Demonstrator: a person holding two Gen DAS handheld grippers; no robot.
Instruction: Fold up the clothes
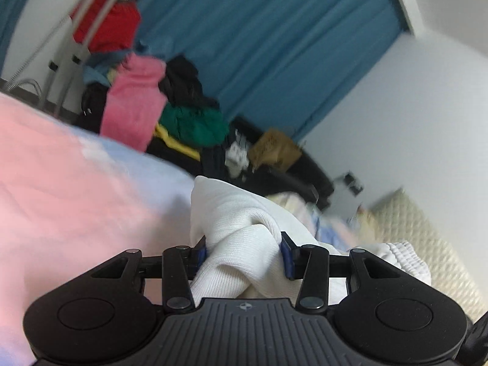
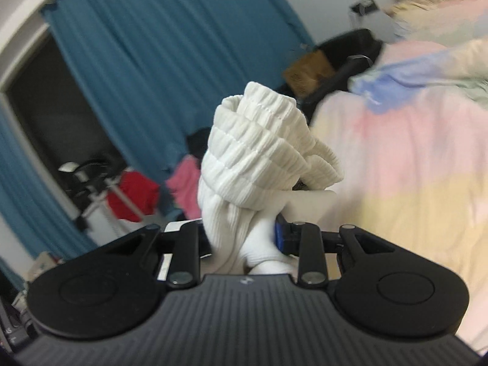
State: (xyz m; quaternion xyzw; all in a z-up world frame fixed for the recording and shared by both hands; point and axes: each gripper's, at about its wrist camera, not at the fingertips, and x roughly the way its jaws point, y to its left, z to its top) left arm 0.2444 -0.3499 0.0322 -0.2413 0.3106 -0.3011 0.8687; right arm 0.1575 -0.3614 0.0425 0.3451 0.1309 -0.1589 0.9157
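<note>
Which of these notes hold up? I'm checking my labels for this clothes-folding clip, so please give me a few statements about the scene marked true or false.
1. The left gripper is shut on white garment fabric. True.
2. The right gripper is empty. False: it grips a bunched white ribbed part of a garment.
3. The curtain behind is red. False: it is blue.
4. A pile of clothes lies beyond the bed, with pink, green and black items. True.
5. The bedding is plain black. False: it is pastel, with pink, yellow and blue.
</note>
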